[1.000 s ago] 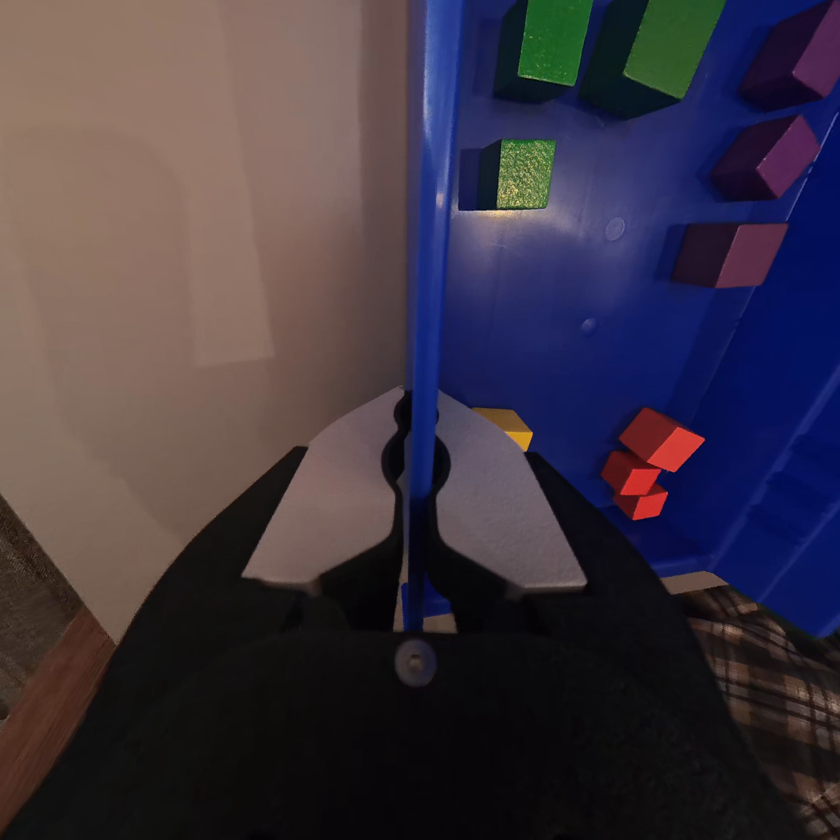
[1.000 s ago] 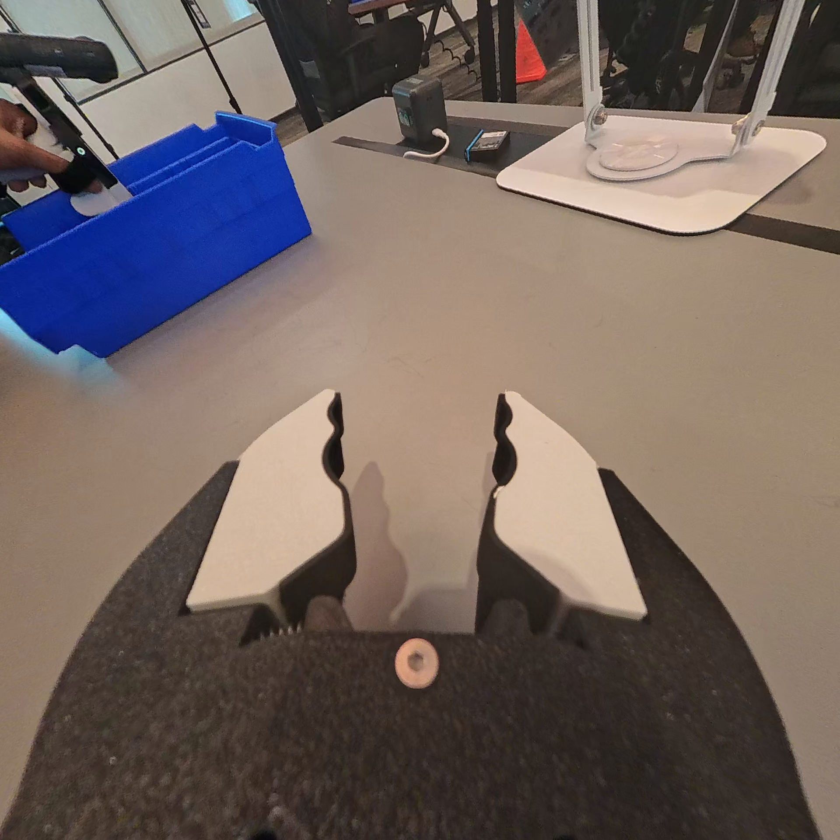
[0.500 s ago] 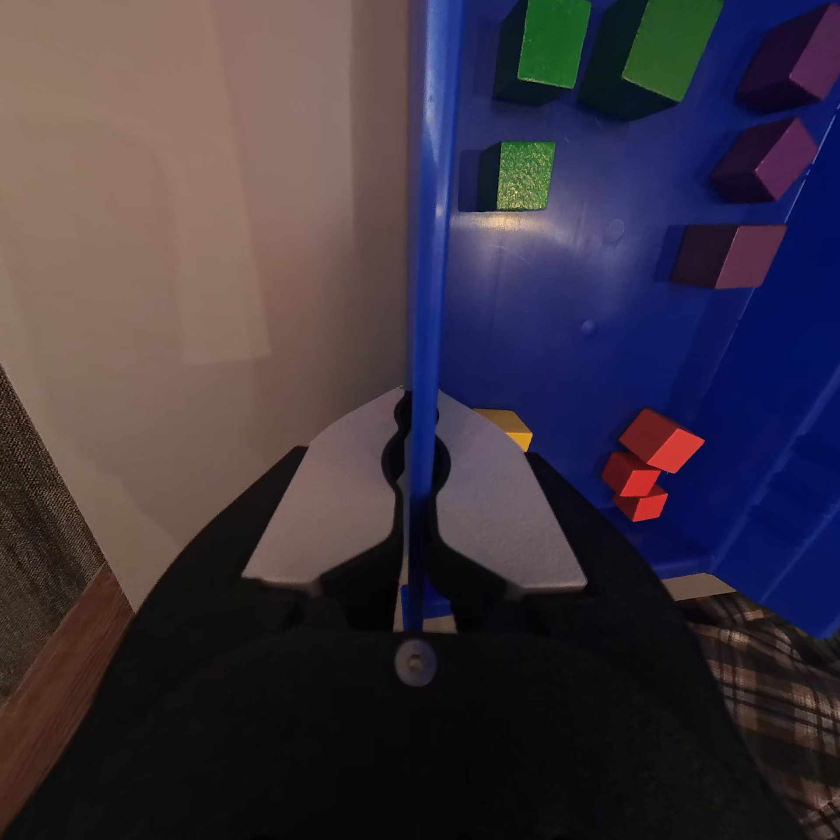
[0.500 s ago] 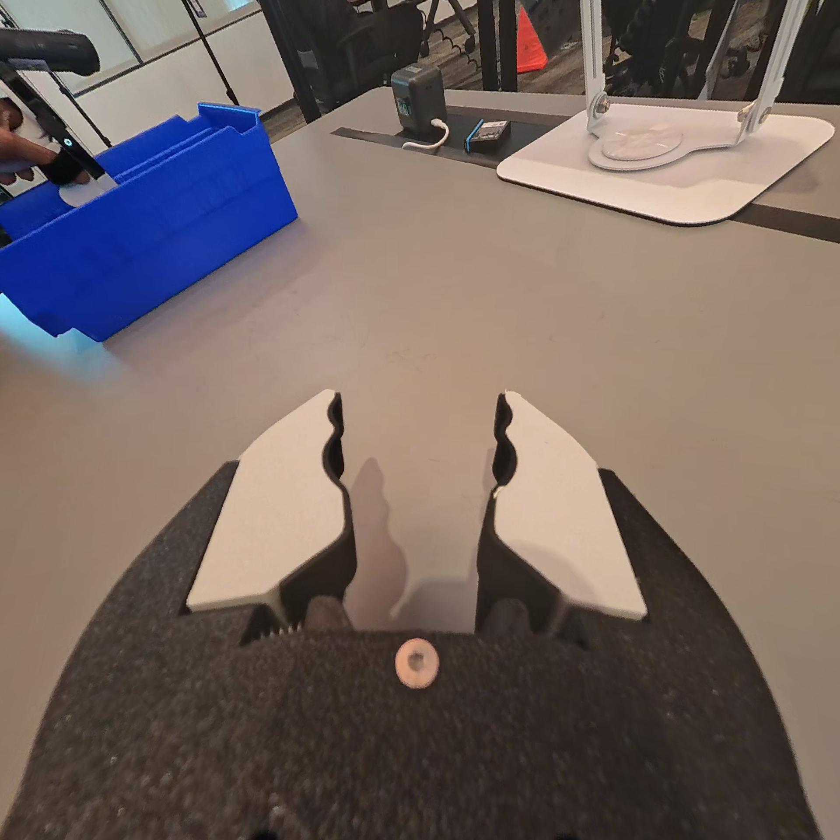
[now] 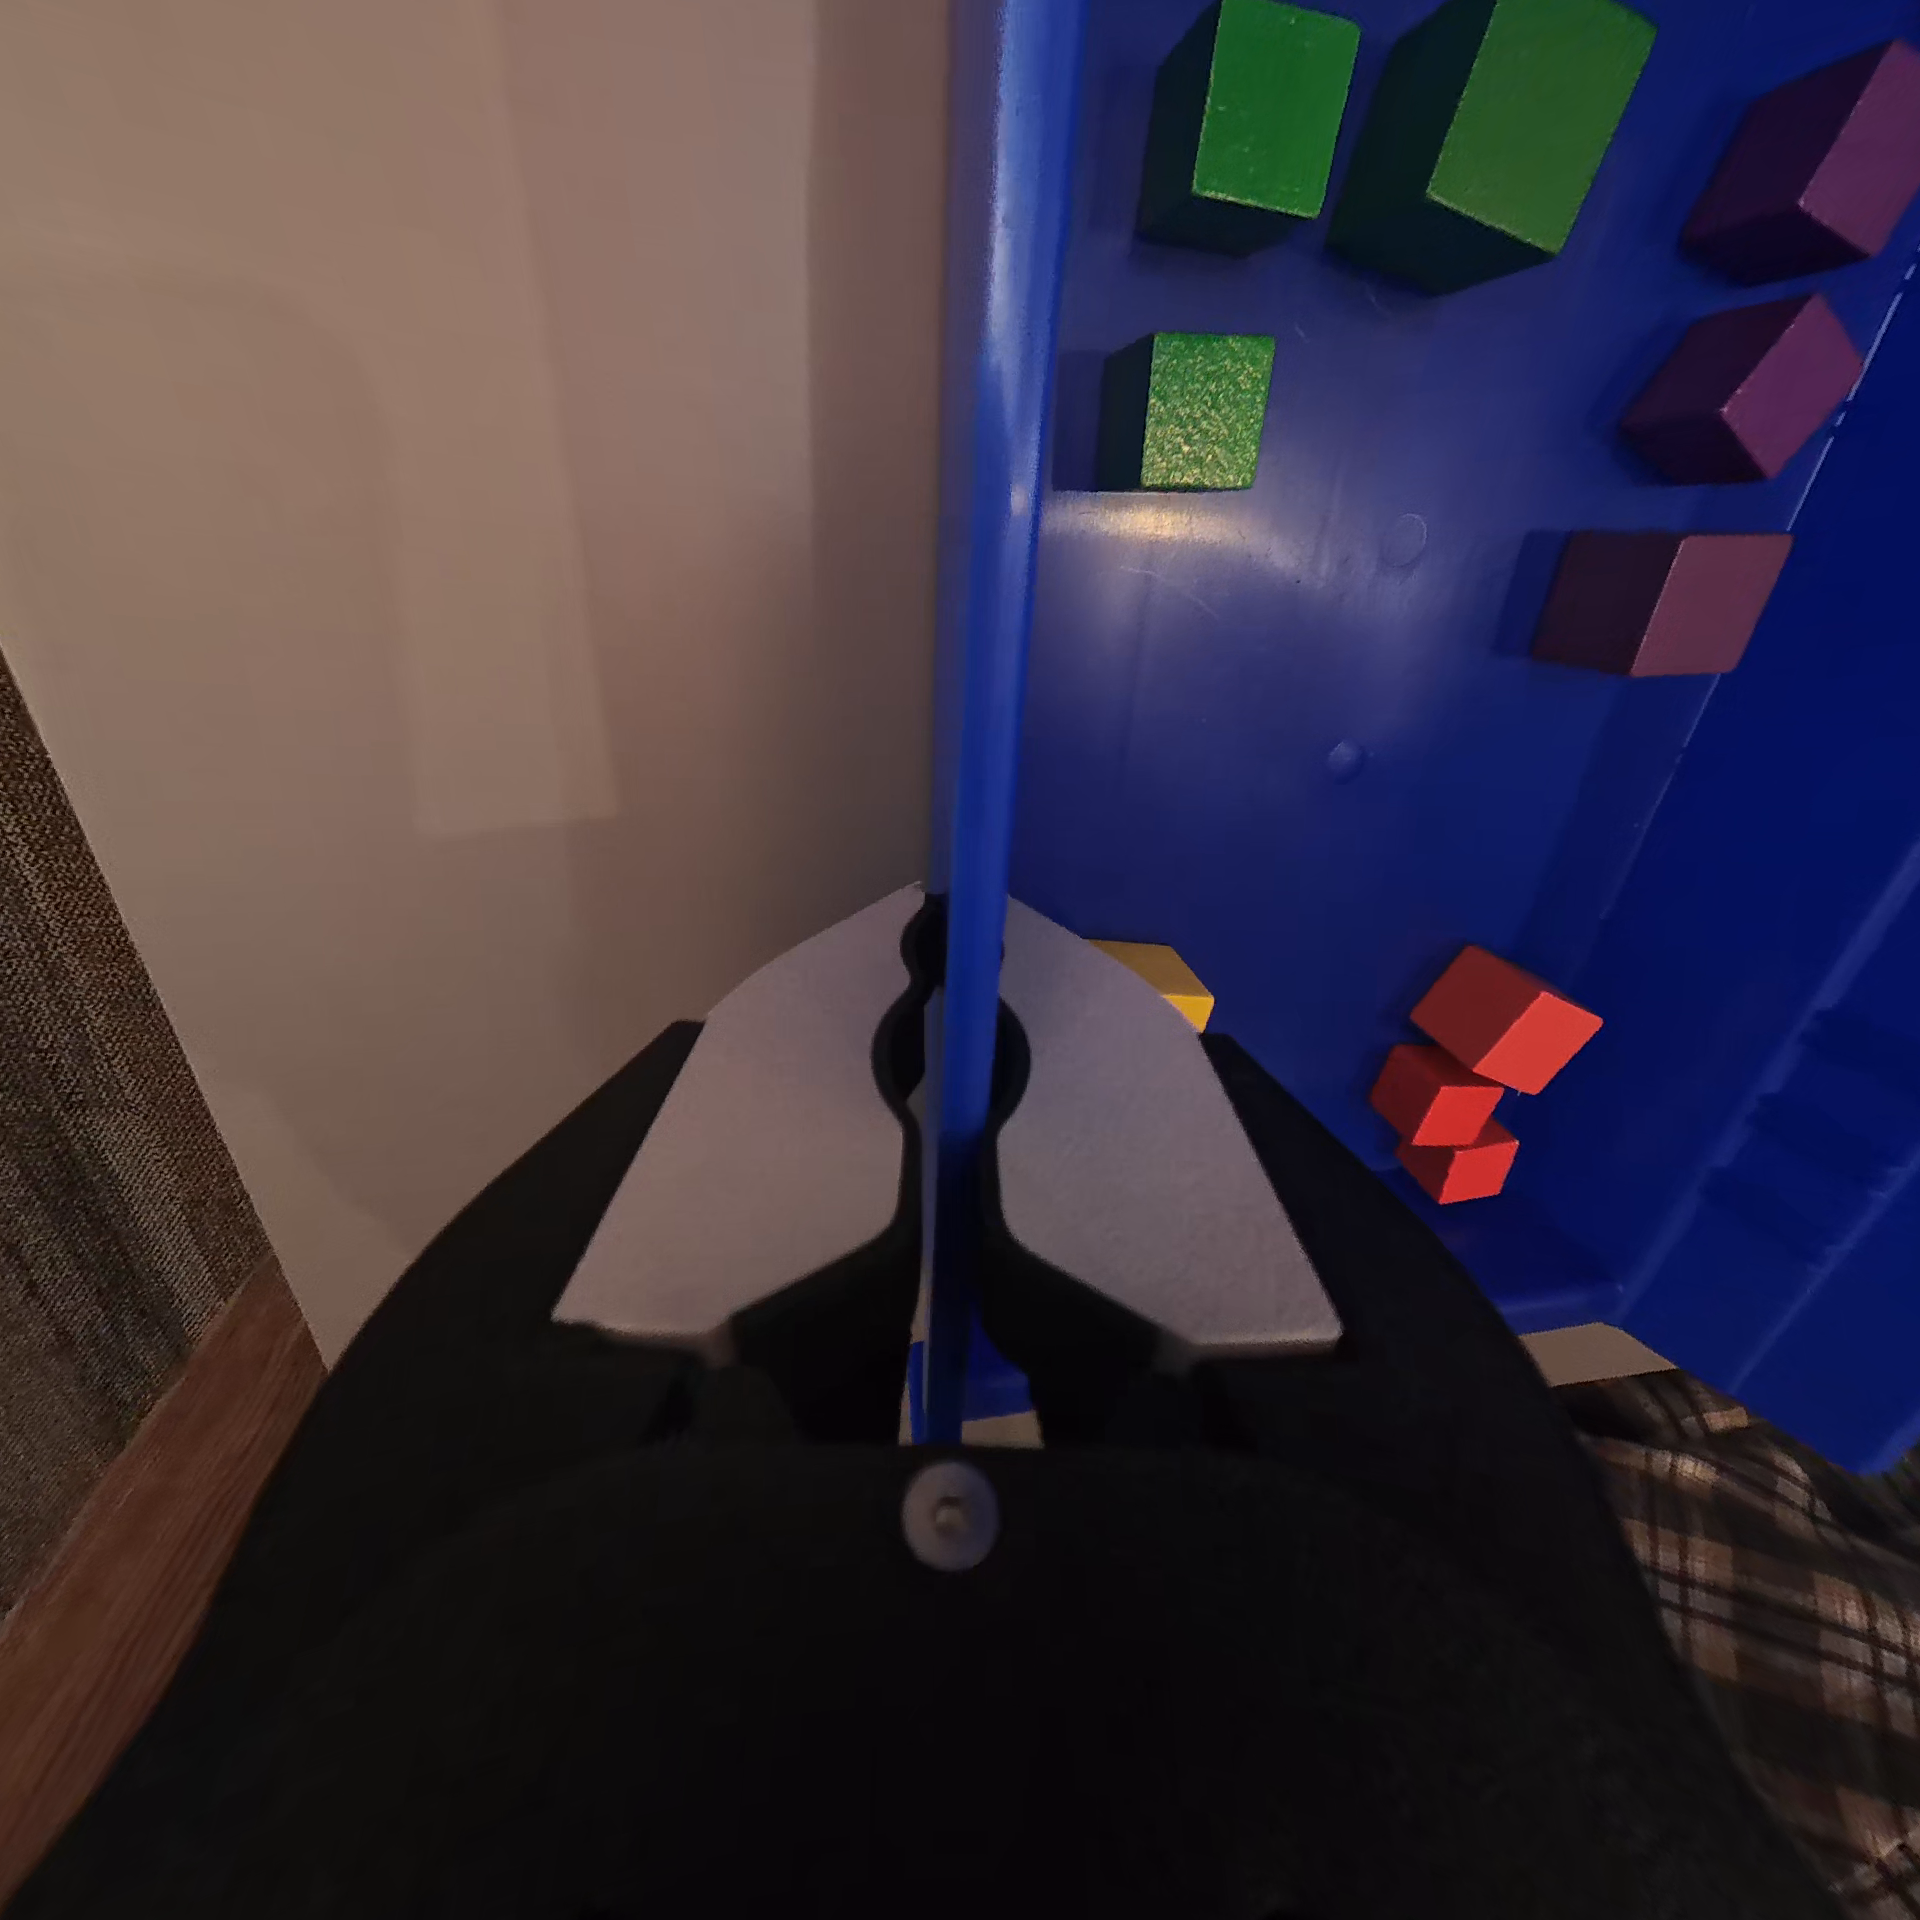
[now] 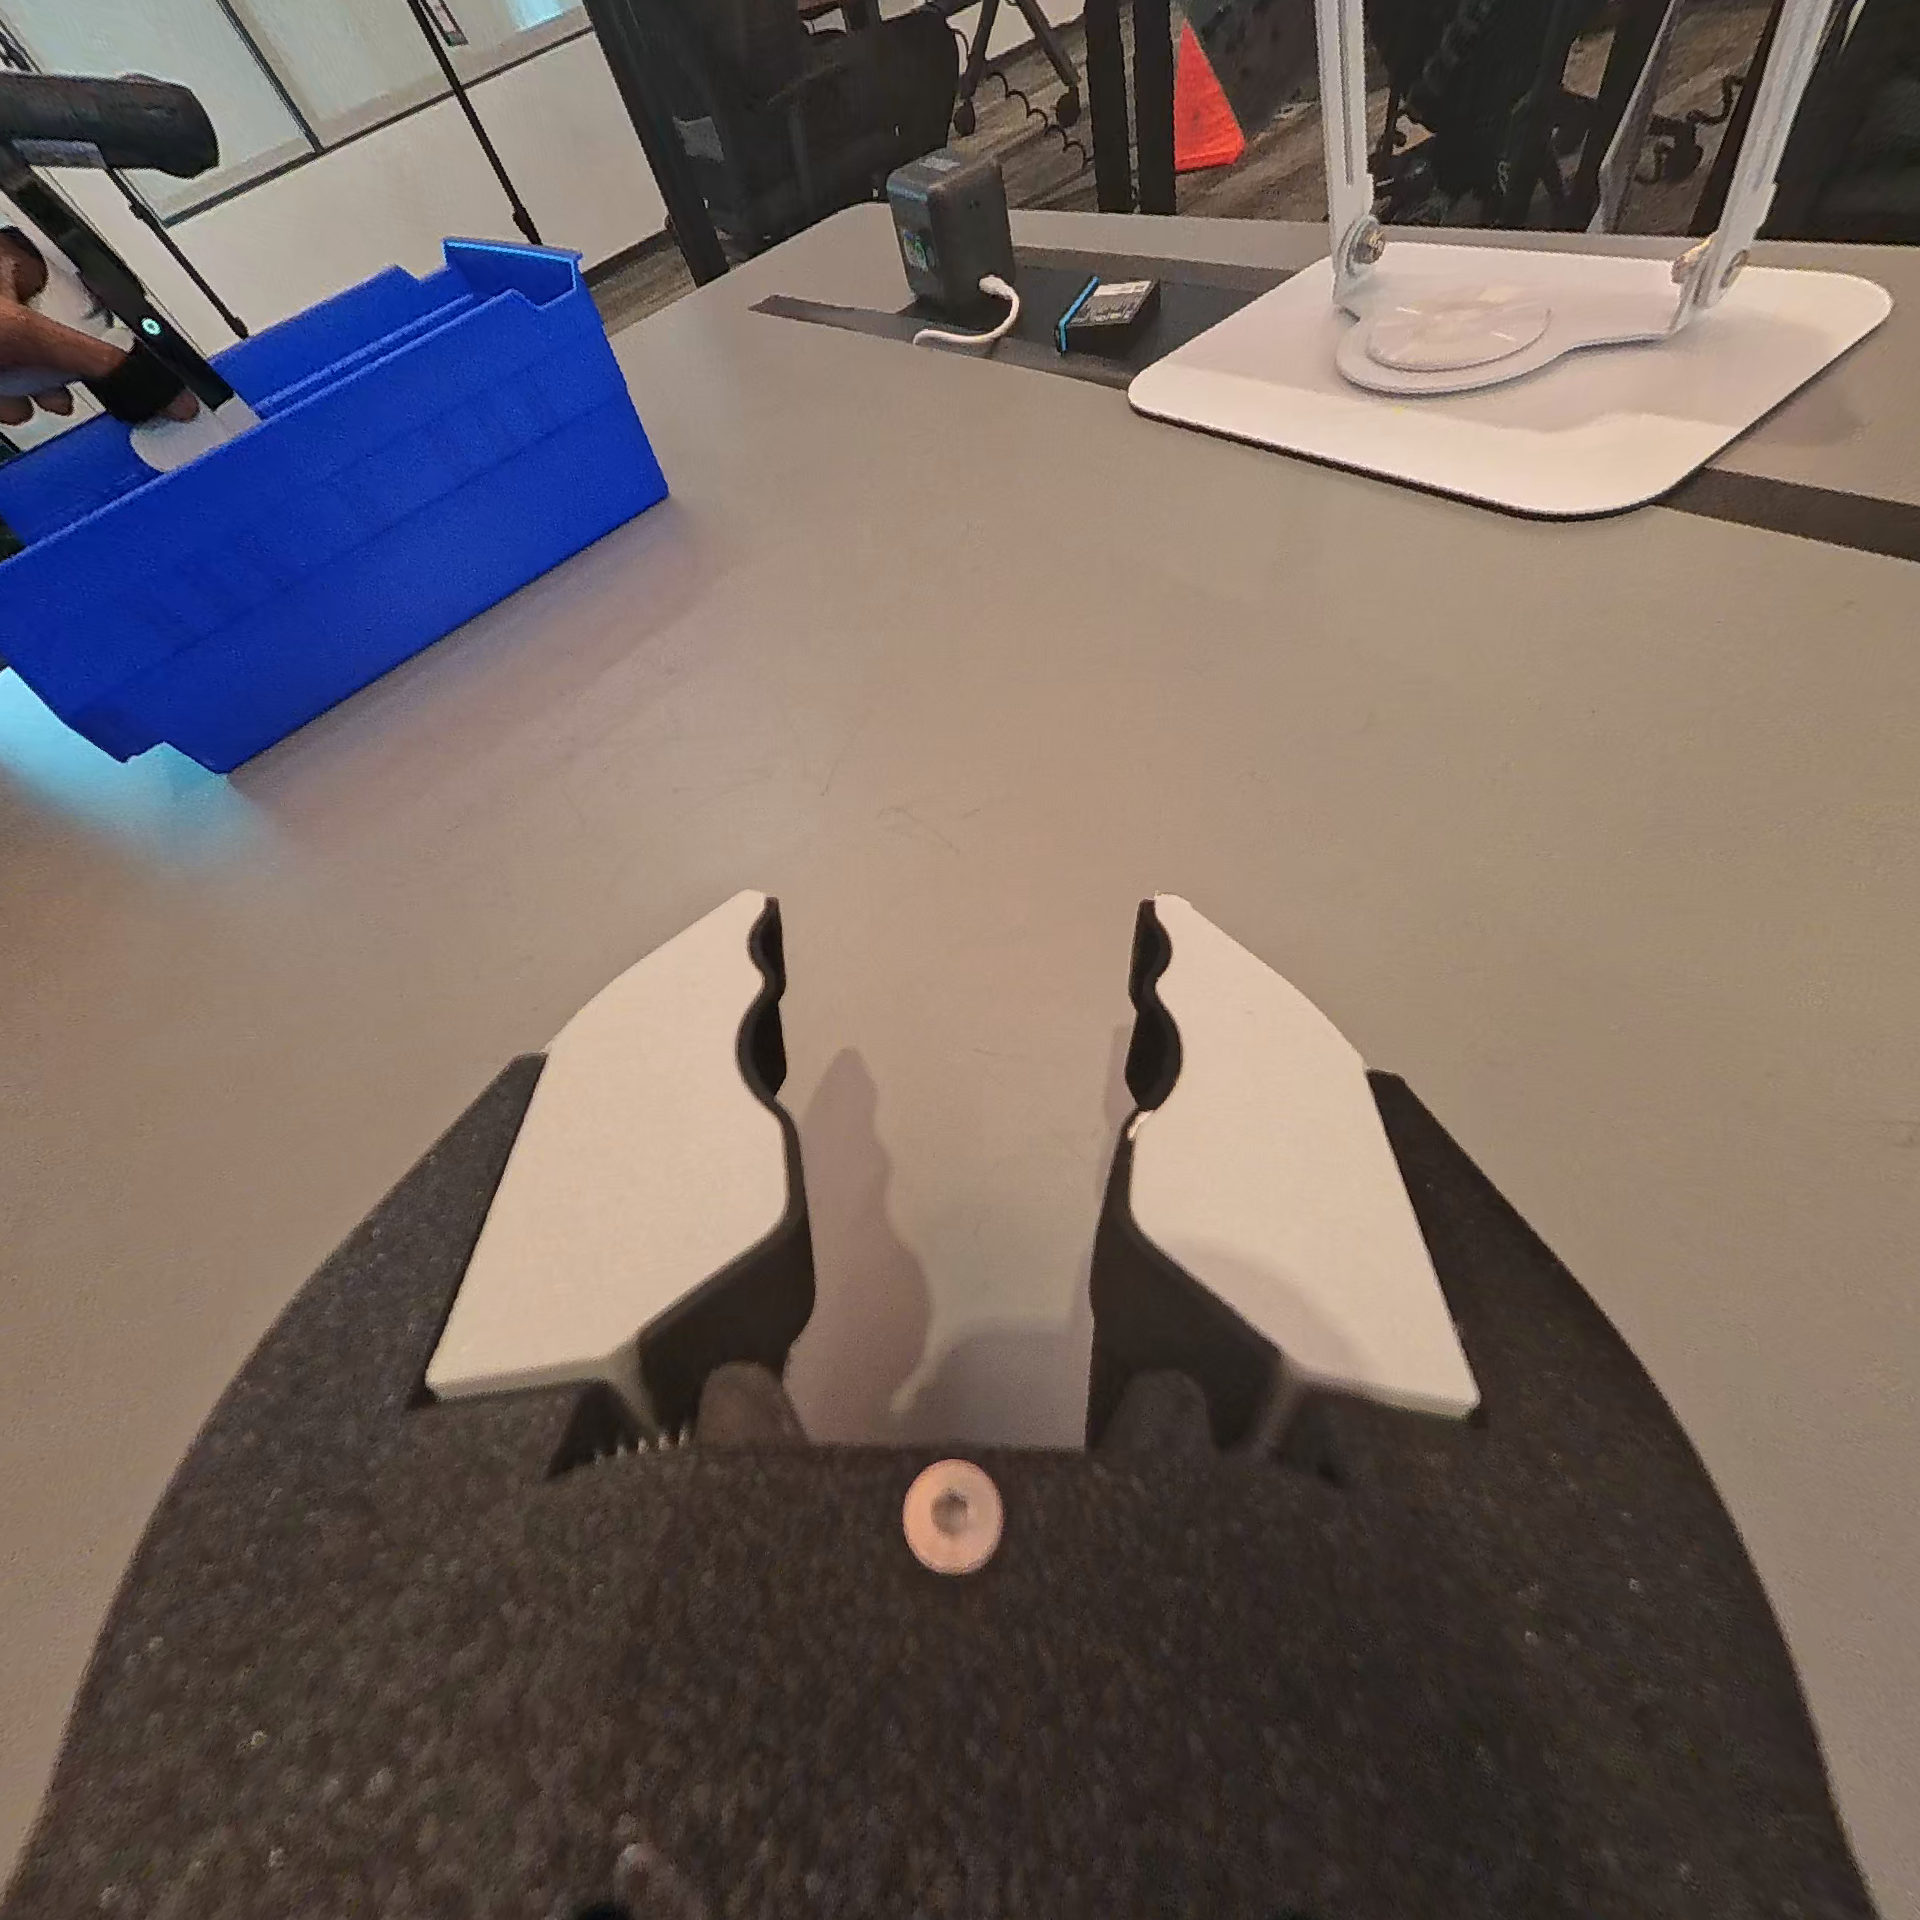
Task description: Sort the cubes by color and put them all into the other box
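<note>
My left gripper (image 5: 961,914) is shut on the thin side wall of the blue box (image 5: 987,520), seen from above. Inside the box lie three green cubes (image 5: 1195,410), three purple cubes (image 5: 1745,390), three red cubes (image 5: 1496,1023) and a yellow cube (image 5: 1169,977) half hidden behind my right finger. My right gripper (image 6: 961,914) is open and empty, low over the grey table (image 6: 1143,675). In the right wrist view the blue box (image 6: 343,530) stands at the far left, with the left gripper (image 6: 182,416) clamped on its wall.
The table edge, a wooden strip and carpet (image 5: 94,1143) show at the left. Plaid cloth (image 5: 1766,1558) shows lower right. At the table's back are a white stand base (image 6: 1507,395), a charger (image 6: 951,234) and a small black device (image 6: 1112,312).
The blue box, held by my left gripper, has slid toward the table's left edge; more carpet shows. The right gripper has not opened or closed.
</note>
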Action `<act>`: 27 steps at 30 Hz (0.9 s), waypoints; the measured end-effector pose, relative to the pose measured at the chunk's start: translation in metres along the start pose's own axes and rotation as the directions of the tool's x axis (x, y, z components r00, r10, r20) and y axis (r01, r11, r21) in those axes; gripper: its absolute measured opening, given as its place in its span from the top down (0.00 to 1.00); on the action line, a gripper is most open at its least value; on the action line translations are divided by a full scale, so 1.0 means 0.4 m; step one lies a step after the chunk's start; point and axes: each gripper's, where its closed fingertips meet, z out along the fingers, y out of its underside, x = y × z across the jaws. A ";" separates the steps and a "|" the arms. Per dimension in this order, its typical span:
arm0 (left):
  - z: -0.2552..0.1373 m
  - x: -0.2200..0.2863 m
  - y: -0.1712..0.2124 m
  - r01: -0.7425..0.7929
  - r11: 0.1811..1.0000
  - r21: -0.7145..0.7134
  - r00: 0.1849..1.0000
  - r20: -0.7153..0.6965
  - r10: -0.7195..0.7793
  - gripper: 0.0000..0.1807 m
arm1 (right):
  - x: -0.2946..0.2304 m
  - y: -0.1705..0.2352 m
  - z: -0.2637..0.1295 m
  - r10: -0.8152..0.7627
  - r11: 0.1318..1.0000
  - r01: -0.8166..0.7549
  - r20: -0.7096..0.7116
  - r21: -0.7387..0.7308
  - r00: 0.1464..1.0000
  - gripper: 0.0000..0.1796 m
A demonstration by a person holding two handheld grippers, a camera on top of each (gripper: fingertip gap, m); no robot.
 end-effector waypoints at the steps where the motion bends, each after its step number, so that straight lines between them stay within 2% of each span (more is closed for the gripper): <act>1: 0.000 0.000 0.000 0.000 1.000 0.000 1.000 0.000 0.000 0.98 | 0.000 0.000 0.000 0.000 1.000 0.000 0.000 0.000 1.000 0.64; 27: -0.004 -0.027 -0.010 0.006 1.000 0.012 1.000 0.001 -0.006 0.97 | 0.002 0.001 0.000 0.000 1.000 0.000 -0.003 -0.001 1.000 0.64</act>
